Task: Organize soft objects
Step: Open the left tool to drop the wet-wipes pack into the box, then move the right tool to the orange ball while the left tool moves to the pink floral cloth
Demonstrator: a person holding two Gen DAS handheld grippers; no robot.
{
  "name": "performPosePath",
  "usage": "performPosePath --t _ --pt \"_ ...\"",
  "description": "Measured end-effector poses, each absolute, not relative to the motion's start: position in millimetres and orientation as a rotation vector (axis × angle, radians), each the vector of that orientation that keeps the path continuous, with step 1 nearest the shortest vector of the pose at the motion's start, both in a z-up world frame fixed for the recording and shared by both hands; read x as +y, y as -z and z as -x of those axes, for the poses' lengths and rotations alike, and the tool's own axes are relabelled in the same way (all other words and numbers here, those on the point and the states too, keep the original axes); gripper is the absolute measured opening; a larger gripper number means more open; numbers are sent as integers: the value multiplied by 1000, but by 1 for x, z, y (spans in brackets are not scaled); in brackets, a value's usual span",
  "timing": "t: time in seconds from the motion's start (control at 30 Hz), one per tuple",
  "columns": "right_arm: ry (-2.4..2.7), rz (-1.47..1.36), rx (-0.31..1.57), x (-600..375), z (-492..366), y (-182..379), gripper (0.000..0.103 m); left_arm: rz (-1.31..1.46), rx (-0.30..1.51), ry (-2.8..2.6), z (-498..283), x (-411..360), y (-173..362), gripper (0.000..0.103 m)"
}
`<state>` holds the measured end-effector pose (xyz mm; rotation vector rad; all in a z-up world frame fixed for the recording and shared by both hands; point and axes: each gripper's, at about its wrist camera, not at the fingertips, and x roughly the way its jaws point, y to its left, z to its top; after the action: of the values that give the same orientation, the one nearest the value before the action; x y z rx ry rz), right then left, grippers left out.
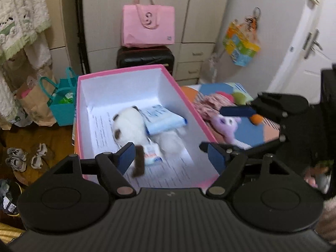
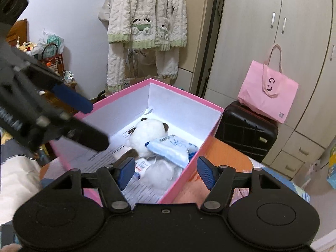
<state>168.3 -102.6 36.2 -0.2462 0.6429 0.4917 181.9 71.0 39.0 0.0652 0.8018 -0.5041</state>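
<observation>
Both claws are hanging over the open pink cardboard box with white inside walls (image 1: pixel 117 88), and both are standing apart and empty: the left gripper (image 1: pixel 171 156) above the near end, the right gripper (image 2: pixel 166 171) straddling the box's right wall. Lying on printed paper sheets on the box floor is a white plush dog with brown ears (image 1: pixel 134 129), and a pale blue soft pack of tissues (image 1: pixel 163 119) is resting across its body. Outside, just beside the box on the colourful patchwork bedspread (image 1: pixel 252 132), a small lilac plush animal (image 1: pixel 225 126) is waiting next to a pink patterned cloth (image 1: pixel 206 105); it looks like the next thing to bring in. It should be light, squashy and not fragile, so pinching its body or head firmly seems safest, since fur slips and limbs stretch. The bed is giving a soft, uneven footing. Around it are standing cream wardrobes, a black hard-shell suitcase (image 2: pixel 245 130) carrying a pink tote bag (image 2: pixel 268 94), and fluffy white-and-green pyjamas (image 2: pixel 147 21) hanging on the wall
</observation>
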Motion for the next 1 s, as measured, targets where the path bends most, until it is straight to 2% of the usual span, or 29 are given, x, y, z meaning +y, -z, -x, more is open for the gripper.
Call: performPosePath --t 0.37,0.47,0.7,1.0 --pt "-508 118 655 -174 -119 -69 70 -183 724 560 -110 43 -61 79" --pt "-472 73 602 -205 -96 -72 70 -223 702 595 -95 30 -60 79" --pt "-357 -1 544 -267 -58 -63 70 -309 697 686 -77 -11 -47 79" --pt "-321 -39 564 -317 -54 -32 70 -341 745 768 -82 -67 -25 79"
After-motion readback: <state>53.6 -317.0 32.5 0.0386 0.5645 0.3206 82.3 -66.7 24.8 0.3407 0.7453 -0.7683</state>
